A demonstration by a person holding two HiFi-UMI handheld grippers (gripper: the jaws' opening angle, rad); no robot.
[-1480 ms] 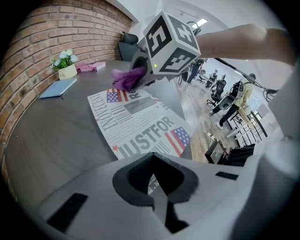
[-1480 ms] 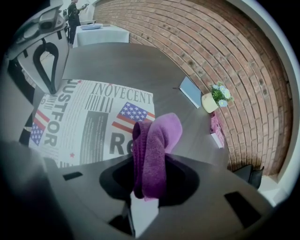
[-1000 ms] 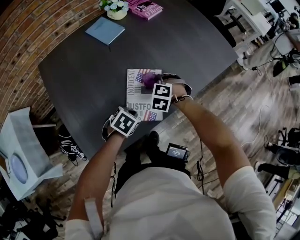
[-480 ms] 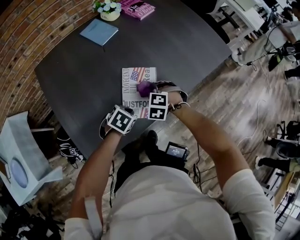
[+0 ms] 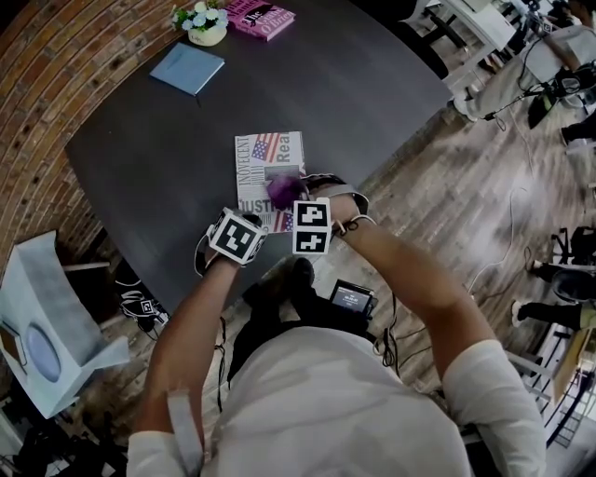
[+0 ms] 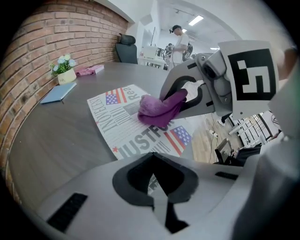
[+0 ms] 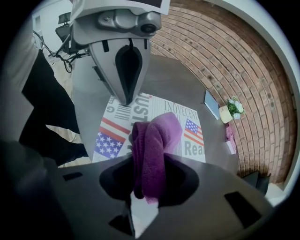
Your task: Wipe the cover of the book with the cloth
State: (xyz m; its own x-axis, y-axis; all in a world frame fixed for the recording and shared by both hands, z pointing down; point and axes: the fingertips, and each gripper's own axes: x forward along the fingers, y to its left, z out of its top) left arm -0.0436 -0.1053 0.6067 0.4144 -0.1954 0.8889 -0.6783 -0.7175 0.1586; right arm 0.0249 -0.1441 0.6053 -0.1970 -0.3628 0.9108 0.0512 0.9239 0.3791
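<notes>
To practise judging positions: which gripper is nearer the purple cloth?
Right. The right gripper is clamped on the cloth, over the book. The left gripper is shut, tips down at the book's near edge, apart from the cloth.

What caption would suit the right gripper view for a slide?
Right hand-held gripper clamps a purple cloth over the flag-printed book on a dark table.

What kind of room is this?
Probably an office or work studio: a brick wall runs beside a big dark table, an office chair stands at its far end, and white desks and cables sit on a wooden floor.
</notes>
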